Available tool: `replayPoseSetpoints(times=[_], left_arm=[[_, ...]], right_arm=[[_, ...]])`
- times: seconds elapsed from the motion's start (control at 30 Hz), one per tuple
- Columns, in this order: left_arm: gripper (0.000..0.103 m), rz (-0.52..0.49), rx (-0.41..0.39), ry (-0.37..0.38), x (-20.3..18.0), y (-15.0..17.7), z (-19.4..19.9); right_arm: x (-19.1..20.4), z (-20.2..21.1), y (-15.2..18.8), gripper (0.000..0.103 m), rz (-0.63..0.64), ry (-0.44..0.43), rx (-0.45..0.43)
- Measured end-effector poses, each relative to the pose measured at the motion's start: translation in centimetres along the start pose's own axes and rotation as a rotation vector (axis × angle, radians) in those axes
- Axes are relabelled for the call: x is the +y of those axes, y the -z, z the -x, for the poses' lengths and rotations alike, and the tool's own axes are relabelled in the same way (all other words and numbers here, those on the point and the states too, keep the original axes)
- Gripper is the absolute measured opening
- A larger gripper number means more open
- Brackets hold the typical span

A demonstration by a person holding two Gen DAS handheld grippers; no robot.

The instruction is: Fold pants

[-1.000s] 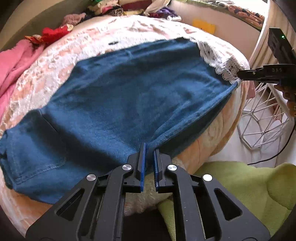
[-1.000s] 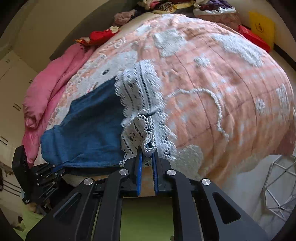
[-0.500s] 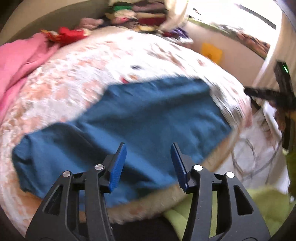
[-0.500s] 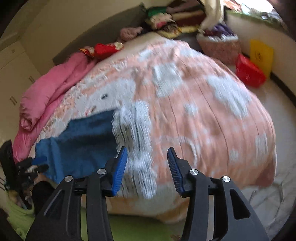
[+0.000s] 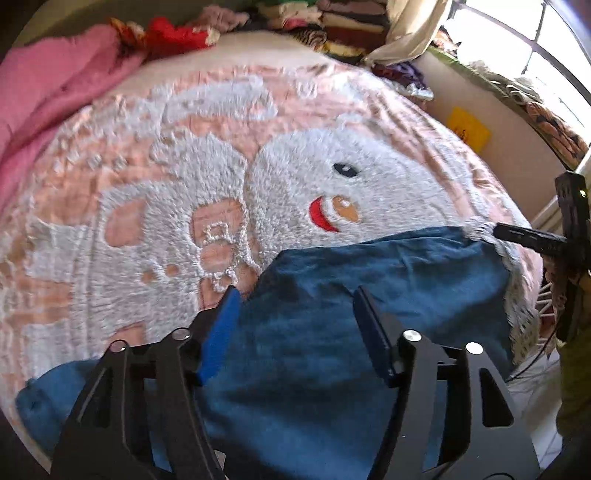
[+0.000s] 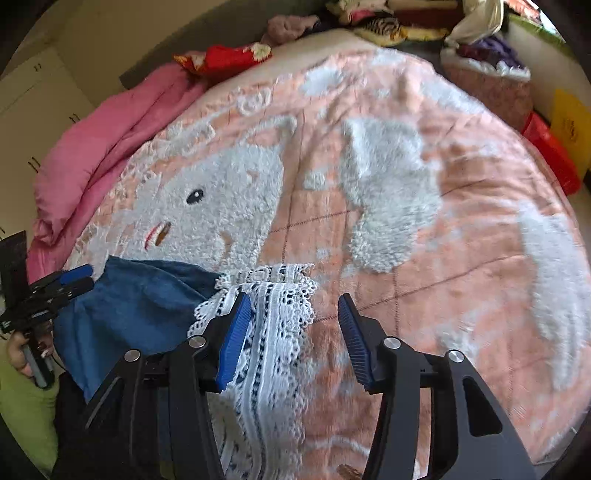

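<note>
Blue denim pants with a white lace hem lie on the near part of a pink and white plush blanket. My left gripper hovers over the denim with its jaws opening. Cloth shows below the gap, but the pads do not press on it. My right gripper hangs over the lace end with its jaws closing and nothing pinched; the lace runs under its left finger. Each view catches the other tool: the right gripper at the hem, the left gripper by the denim.
A pink quilt is bunched along the bed's left side. Piled clothes line the far end. A red box and a yellow sheet stand by the wall. A white wire basket sits off the bed's right corner.
A second ago both grippers were shut, the left on the denim edge and the right on the lace. Both have let go, opened, and swung up over the bed.
</note>
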State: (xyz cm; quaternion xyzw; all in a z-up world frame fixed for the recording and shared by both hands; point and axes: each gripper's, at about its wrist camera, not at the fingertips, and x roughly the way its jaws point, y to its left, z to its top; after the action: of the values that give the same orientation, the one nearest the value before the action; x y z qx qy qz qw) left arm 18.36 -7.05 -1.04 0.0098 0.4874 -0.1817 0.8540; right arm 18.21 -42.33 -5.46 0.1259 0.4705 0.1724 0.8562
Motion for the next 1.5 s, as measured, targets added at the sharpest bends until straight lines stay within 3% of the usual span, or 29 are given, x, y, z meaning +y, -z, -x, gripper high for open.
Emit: replayPoseSetpoints(times=[0.03, 0.1, 0.17, 0.27, 0.33, 0.43, 0.63, 0.77, 0.83, 0.9, 0.97, 1.0, 1.1, 1.17, 1.27, 1.3, 1.33, 1.5], left_arm=[[0.057, 0.014, 0.014, 0.007, 0.2, -0.1, -0.8], [0.054, 0.021, 0.039, 0.011, 0.3, -0.2, -2.1], [0.012, 0.02, 0.05, 0.007, 0.2, -0.2, -2.8], [0.01, 0.078, 0.015, 0.029, 1.0, -0.2, -2.3], [0.01, 0.111, -0.013, 0.032, 1.6, -0.2, -1.8], [0.01, 0.101, -0.01, 0.017, 1.5, -0.2, -1.9], [0.011, 0.084, -0.013, 0.022, 0.9, -0.3, -2.3], [0.005, 0.108, -0.031, 0.035, 1.4, -0.3, -2.1], [0.005, 0.111, -0.038, 0.035, 1.7, -0.3, -2.0], [0.005, 0.112, -0.03, 0.029, 1.9, -0.2, -2.2], [0.007, 0.12, -0.034, 0.04, 2.1, -0.2, -2.2], [0.007, 0.12, -0.035, 0.042, 2.1, -0.1, -2.1], [0.03, 0.129, -0.025, 0.07, 2.1, -0.1, -2.5], [0.035, 0.133, -0.014, 0.083, 2.0, 0.1, -3.1], [0.032, 0.121, -0.017, 0.06, 1.4, 0.3, -3.6], [0.017, 0.12, -0.019, 0.062, 1.2, 0.3, -3.6], [0.006, 0.13, -0.02, 0.08, 1.2, 0.2, -3.5], [0.003, 0.153, -0.12, 0.086, 1.5, -0.7, -0.7]], right_arm=[[0.2, -0.2, 0.0, 0.008, 0.016, -0.026, 0.003], [0.9, 0.2, 0.2, 0.008, 0.053, -0.036, -0.021], [1.4, 1.4, 0.0, 0.007, 0.062, -0.053, -0.085], [1.2, 2.2, -0.2, 0.007, 0.04, -0.081, -0.154], [0.7, 0.8, 0.0, 0.007, 0.037, -0.027, -0.128], [0.0, -0.9, 0.4, 0.007, -0.001, -0.021, -0.098], [0.2, 1.7, 0.6, 0.007, -0.028, -0.062, -0.201], [-0.2, 0.9, 0.9, 0.007, -0.013, -0.047, -0.173], [-0.6, -0.2, 1.2, 0.016, -0.006, -0.052, -0.129], [-1.2, -0.1, 1.6, 0.03, -0.02, -0.033, -0.135], [-1.9, 0.4, 1.6, 0.033, -0.059, -0.064, -0.153], [-2.2, 0.6, 1.6, 0.04, -0.07, -0.082, -0.159], [-2.5, -0.2, 1.2, 0.044, -0.071, -0.091, -0.129], [-2.5, -1.3, 0.8, 0.046, -0.067, -0.118, -0.095], [-2.1, -2.2, 0.5, 0.044, -0.064, -0.145, -0.076], [-1.8, -2.3, 0.4, 0.028, -0.049, -0.149, -0.068], [-1.4, -2.4, 0.3, 0.02, -0.033, -0.164, -0.056], [0.0, 0.4, -1.0, 0.017, 0.022, -0.156, -0.145]])
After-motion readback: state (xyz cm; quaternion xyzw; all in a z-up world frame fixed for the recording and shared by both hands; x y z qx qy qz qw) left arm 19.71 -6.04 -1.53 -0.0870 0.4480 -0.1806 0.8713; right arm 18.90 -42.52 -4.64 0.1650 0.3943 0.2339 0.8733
